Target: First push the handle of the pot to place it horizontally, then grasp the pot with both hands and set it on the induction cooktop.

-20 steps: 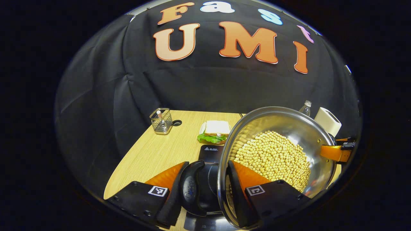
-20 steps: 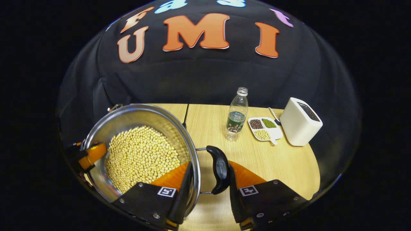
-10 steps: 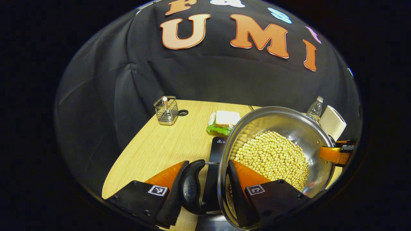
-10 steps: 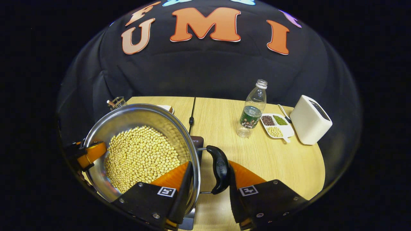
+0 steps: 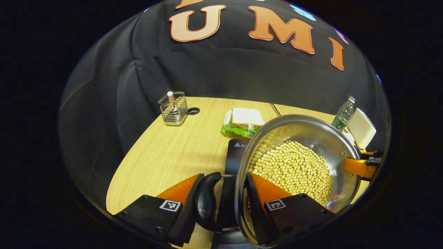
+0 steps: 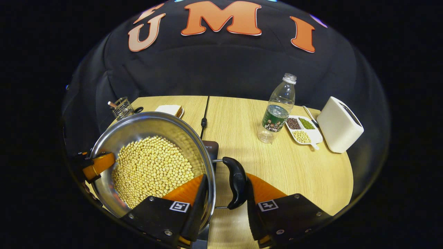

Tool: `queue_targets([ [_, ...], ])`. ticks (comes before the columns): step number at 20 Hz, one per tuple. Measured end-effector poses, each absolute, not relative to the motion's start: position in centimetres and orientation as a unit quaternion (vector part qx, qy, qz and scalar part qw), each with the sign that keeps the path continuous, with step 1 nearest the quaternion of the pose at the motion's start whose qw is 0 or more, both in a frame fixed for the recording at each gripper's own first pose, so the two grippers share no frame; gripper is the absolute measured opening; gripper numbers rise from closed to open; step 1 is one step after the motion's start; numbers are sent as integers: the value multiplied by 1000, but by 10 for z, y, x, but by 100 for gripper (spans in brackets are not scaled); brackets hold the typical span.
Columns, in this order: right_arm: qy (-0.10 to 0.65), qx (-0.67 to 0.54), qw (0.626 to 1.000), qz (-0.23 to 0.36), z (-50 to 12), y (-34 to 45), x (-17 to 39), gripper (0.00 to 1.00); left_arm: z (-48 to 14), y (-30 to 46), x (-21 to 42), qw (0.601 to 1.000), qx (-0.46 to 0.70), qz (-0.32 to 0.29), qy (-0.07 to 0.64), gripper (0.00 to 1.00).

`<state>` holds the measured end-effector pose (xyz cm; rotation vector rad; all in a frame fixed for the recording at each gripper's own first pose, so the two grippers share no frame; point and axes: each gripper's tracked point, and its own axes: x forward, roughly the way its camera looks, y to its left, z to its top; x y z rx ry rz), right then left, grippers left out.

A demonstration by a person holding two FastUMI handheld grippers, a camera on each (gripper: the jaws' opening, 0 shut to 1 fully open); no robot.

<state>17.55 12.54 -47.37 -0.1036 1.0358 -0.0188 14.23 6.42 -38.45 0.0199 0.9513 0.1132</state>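
Note:
A steel pot (image 5: 311, 133) full of soybeans (image 5: 294, 169) hangs between my two grippers. My left gripper (image 5: 224, 176) is shut on its black side handle (image 5: 206, 200) and rim, one finger outside the handle, the other inside the pot. In the right gripper view the pot (image 6: 145, 126) is at the left. My right gripper (image 6: 226, 176) is shut the same way on the opposite handle (image 6: 237, 186). The black induction cooktop (image 5: 235, 155) lies under the pot, and a corner (image 6: 211, 148) shows behind the rim. Whether the pot's base touches it is hidden.
A wire basket (image 5: 173, 109) and a sandwich on a plate (image 5: 244, 121) stand behind the cooktop. A water bottle (image 6: 277, 110), a divided dish of beans (image 6: 303, 129) and a white box (image 6: 341, 124) are at the right. A cable (image 6: 205, 114) runs back from the cooktop.
Both grippers, still shut on the handles, have carried the pot over the cooktop, whose corner now shows behind the rim in the right gripper view. The table's far objects look closer.

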Motion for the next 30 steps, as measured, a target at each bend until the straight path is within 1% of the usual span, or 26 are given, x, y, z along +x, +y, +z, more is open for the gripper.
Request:
queue_targets([
  [1,495,-47,868,-10,-474,127,178,57,-381,65,145,885,8,53,463,72],
  [2,496,-46,867,-10,-476,128,179,57,-381,65,145,883,4,50,466,77],
  [3,501,-46,864,-6,-478,130,179,57,-382,67,145,881,0,47,471,74],
  [4,493,-43,869,-5,-477,131,180,58,-380,67,144,881,-8,47,471,74],
  [5,496,-40,868,-5,-480,131,179,61,-380,67,146,881,-8,48,470,74],
  [6,489,-32,871,-5,-478,130,178,63,-382,67,141,878,-7,51,476,75],
  [8,484,-8,875,0,-476,134,177,66,-378,68,142,880,-9,57,472,80],
  [9,477,-1,879,1,-471,134,176,71,-373,69,142,882,-9,62,467,81],
  [10,467,-1,885,0,-460,128,176,72,-366,69,144,887,-7,65,457,82],
  [11,453,-6,891,0,-448,124,176,74,-359,70,145,890,-1,69,450,80],
  [12,436,-8,900,0,-434,120,177,75,-351,70,146,895,5,75,440,81],
  [13,415,-6,910,0,-417,117,177,79,-338,70,149,900,11,82,427,82],
  [15,365,4,931,5,-377,114,175,82,-305,67,153,913,23,92,397,80],
  [16,340,6,940,10,-356,113,171,83,-288,62,156,922,27,92,376,81],
  [18,286,-2,958,16,-308,106,163,86,-247,46,157,939,34,87,331,79],
  [21,199,-21,980,12,-231,90,150,90,-182,26,161,960,26,76,268,86],
  [22,177,-22,984,12,-211,87,144,92,-156,21,158,966,20,74,247,89],
  [24,131,-23,991,12,-166,78,128,93,-117,12,156,976,10,69,206,89],
  [25,111,-24,993,10,-148,73,120,98,-98,7,153,981,7,65,185,89],
  [26,94,-28,995,7,-130,67,115,98,-79,3,148,984,7,61,166,89],
  [27,76,-33,997,1,-112,59,111,93,-59,-1,143,987,6,58,147,89],
  [28,60,-40,997,-5,-96,54,108,93,-37,-3,139,990,6,56,131,96],
  [29,48,-43,998,-9,-84,50,103,93,-18,-4,134,992,6,56,117,98],
  [30,43,-45,998,-20,-72,40,97,98,-3,-8,128,993,6,50,103,98],
])
